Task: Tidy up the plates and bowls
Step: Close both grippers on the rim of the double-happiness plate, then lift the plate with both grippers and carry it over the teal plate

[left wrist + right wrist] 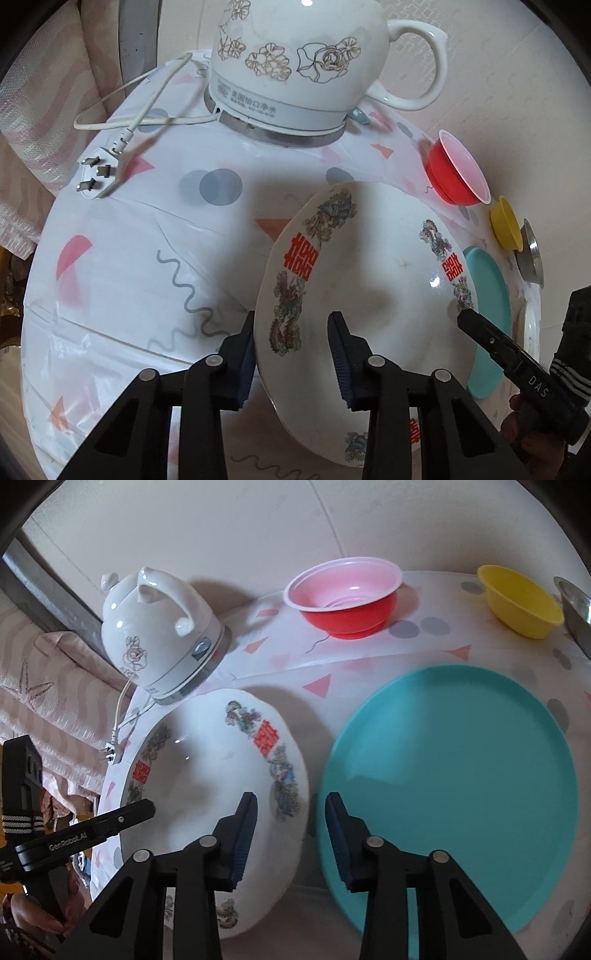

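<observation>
A white patterned plate (373,280) with red characters and dragon prints lies on the table; it also shows in the right wrist view (214,775). My left gripper (293,354) is open, its jaws straddling the plate's left rim. My right gripper (290,834) is open, straddling the plate's right rim, with a teal plate (461,786) just right of it. The teal plate (487,314) lies partly under the white plate's far edge. A red bowl (347,594), a yellow bowl (521,602) and a metal bowl (576,605) stand behind.
A white ceramic kettle (295,62) stands at the back of the table, its cord and plug (96,173) lying loose to the left. A white dish edge (528,328) shows beyond the teal plate. The wall runs close behind the bowls.
</observation>
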`<control>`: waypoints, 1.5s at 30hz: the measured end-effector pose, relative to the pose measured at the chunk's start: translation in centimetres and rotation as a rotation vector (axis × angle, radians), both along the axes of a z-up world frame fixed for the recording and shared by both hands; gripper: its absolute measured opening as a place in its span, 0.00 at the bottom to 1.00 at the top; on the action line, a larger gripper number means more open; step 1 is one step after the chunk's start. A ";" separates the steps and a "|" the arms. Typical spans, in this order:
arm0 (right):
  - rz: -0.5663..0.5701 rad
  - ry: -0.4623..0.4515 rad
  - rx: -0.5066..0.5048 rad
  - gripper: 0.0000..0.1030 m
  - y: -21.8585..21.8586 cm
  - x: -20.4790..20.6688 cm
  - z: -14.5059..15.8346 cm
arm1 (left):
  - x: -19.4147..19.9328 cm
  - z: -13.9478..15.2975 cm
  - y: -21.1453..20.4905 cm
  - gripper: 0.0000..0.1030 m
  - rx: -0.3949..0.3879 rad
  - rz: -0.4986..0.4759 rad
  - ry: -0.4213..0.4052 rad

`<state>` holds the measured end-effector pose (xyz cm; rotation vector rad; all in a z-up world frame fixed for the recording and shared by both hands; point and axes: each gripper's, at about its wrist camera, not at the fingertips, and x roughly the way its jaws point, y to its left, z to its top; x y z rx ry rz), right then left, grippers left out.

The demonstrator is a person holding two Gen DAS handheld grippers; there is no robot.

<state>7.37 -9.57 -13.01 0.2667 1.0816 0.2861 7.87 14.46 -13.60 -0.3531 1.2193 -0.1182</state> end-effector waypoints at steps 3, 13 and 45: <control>0.013 -0.001 -0.006 0.33 0.6 0.1 -0.1 | 0.0 -0.2 0.4 0.36 -0.007 -0.005 0.007; 0.008 0.036 0.050 0.29 1.1 0.2 -0.8 | 0.1 -0.3 0.5 0.36 -0.019 -0.036 -0.010; 0.109 -0.104 0.053 0.22 1.1 -0.9 1.1 | -0.7 1.7 -0.6 0.35 0.019 -0.149 -0.136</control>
